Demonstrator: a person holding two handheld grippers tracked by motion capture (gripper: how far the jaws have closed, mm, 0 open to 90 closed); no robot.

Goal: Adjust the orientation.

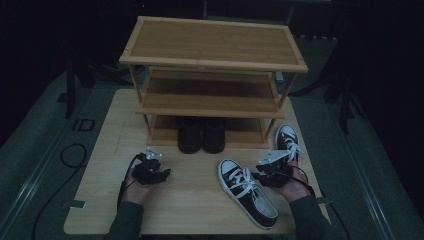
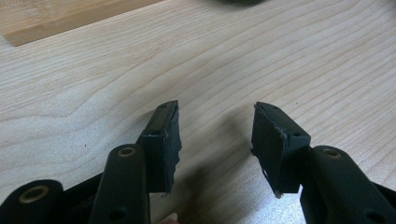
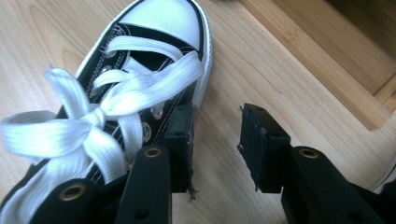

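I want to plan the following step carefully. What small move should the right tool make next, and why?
Probably shift the right tool sideways toward the near sneaker so its side wall sits between the open jaws, then close. In the right gripper view one jaw lies beside the sneaker's laced side and the gap holds bare table. The shoe rack behind has free shelves, and the left tool is open over bare wood.

We saw a smooth, matt wooden tabletop [image 2: 93, 93], a black cloth sneaker [image 3: 140, 93] with a glossy white rubber toe, and matt black claw pads [image 2: 268, 140].
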